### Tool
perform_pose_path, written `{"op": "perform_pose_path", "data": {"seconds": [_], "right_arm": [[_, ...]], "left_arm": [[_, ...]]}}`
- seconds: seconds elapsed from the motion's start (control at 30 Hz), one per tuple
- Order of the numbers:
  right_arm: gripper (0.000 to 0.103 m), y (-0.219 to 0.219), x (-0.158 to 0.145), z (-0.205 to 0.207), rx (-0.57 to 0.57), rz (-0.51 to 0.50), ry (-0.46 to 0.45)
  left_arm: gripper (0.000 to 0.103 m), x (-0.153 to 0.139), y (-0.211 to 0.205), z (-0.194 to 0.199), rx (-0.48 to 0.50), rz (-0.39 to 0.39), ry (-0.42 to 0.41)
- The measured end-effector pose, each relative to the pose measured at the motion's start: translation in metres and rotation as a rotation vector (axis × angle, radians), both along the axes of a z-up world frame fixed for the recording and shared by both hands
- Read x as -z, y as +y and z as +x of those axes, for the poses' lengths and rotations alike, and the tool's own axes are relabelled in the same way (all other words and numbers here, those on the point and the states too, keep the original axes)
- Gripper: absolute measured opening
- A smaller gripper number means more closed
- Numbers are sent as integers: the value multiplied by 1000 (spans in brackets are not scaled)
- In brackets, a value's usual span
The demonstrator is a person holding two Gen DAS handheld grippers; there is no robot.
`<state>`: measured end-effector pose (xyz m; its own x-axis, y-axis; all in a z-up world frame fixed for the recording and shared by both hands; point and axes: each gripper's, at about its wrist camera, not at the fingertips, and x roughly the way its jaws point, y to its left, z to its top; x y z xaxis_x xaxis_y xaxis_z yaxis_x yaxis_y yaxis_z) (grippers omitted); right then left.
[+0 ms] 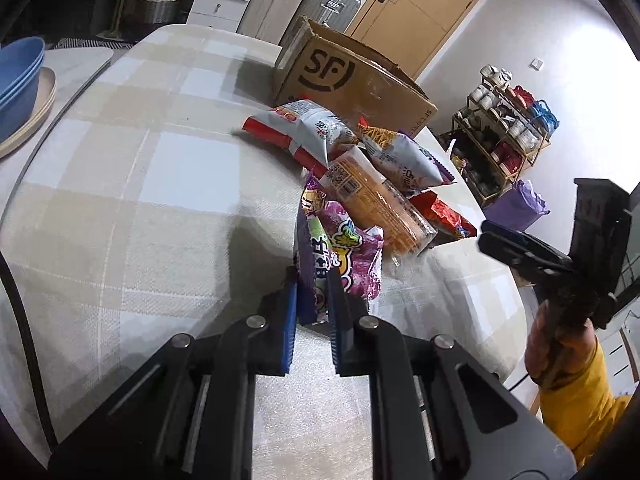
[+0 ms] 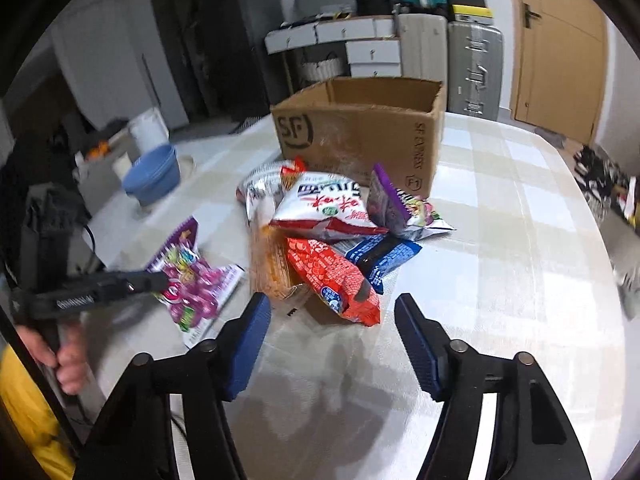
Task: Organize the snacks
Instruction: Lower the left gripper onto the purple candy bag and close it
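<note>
My left gripper [image 1: 313,300] is shut on a purple candy bag [image 1: 344,252], held by its near edge at the front of a snack pile. The bag also shows in the right wrist view [image 2: 192,280], with the left gripper [image 2: 154,280] on it. The pile holds a white and red chip bag [image 2: 324,208], an orange-red bag [image 2: 336,276], a blue packet [image 2: 380,256], a purple-edged bag [image 2: 400,208] and an orange cracker pack [image 1: 372,200]. My right gripper [image 2: 332,320] is open, just in front of the orange-red bag. An open SF cardboard box [image 2: 360,136] stands behind the pile.
The table has a checked cloth [image 1: 140,184]. Blue bowls [image 1: 20,80] on a plate sit at the far left edge. A shelf of cups [image 1: 504,128] and a purple bag [image 1: 516,204] stand beyond the right edge. Drawers and suitcases are behind.
</note>
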<state>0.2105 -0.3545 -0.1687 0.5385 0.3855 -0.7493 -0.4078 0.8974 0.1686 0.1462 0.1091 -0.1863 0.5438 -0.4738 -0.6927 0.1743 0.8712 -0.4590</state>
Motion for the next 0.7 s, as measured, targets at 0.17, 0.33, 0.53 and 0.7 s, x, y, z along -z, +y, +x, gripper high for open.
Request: {"op": "perform_pose_path", "data": {"seconds": [0.17, 0.33, 0.53, 0.7], "right_arm": [[50, 6, 14, 12, -38, 27, 24], [44, 3, 23, 24, -19, 66, 50], [32, -5, 37, 35, 5, 109, 106], [21, -12, 52, 42, 27, 155, 150]], "left_arm": [[11, 2, -4, 3, 1, 17, 2], [14, 7, -3, 12, -24, 22, 25], [50, 14, -7, 19, -38, 3, 63], [26, 17, -17, 26, -8, -3, 78]]}}
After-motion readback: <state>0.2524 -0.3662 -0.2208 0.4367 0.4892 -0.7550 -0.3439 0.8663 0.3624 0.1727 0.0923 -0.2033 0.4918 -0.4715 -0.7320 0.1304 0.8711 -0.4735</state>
